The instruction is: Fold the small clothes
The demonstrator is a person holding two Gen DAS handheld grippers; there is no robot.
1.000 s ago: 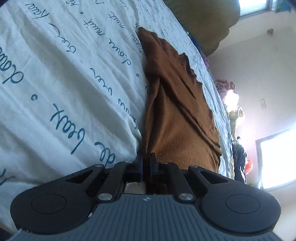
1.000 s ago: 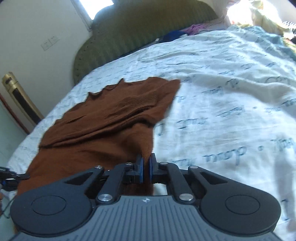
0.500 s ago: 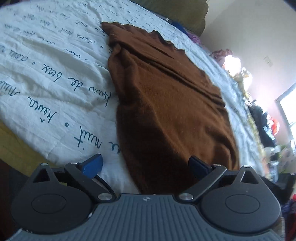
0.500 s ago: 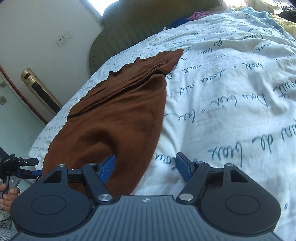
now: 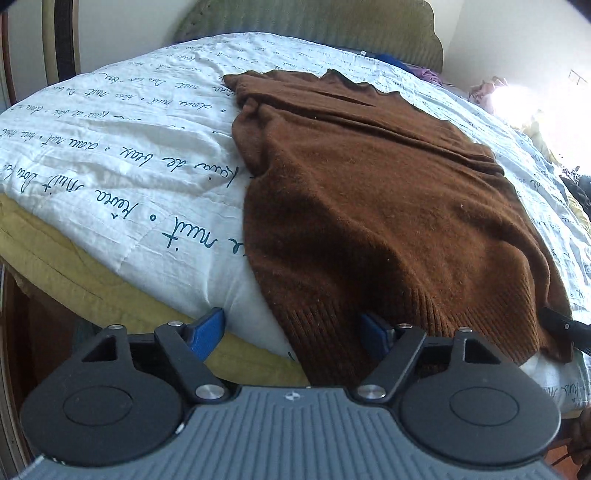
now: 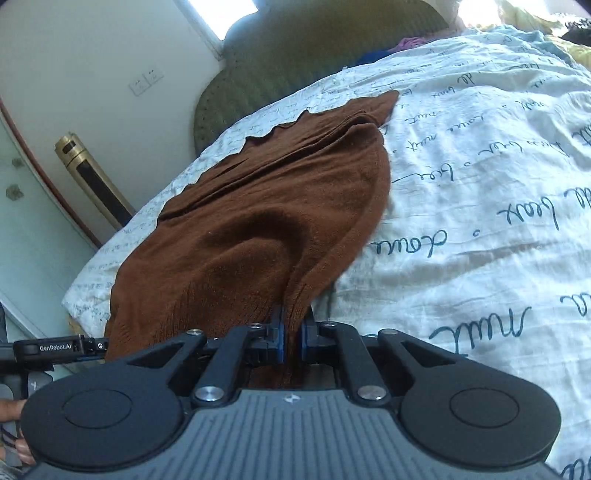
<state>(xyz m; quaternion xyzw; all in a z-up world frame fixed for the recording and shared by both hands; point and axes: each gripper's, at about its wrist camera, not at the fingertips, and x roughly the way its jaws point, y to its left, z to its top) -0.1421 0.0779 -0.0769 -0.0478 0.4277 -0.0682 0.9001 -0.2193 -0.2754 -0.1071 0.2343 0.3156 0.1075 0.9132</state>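
Observation:
A brown knit sweater (image 5: 369,192) lies lengthwise on a white bedspread with blue script (image 5: 122,147). Its ribbed hem hangs at the near bed edge. My left gripper (image 5: 293,334) is open at the hem's left corner, its jaws astride the ribbed edge without pinching it. In the right wrist view the sweater (image 6: 266,206) runs away from me, and my right gripper (image 6: 291,338) is shut on the hem's right corner. The left gripper also shows in the right wrist view (image 6: 55,349) at the far left.
A green headboard (image 5: 314,22) stands at the far end of the bed. A yellow sheet (image 5: 74,273) shows under the bedspread at the near edge. A gold floor unit (image 6: 92,181) stands by the wall. Loose clothes (image 5: 491,88) lie at the far right.
My right gripper, open half a second ago, has shut on the hem's right corner. My left gripper let go earlier, stayed open, and swung round toward the hem's left corner.

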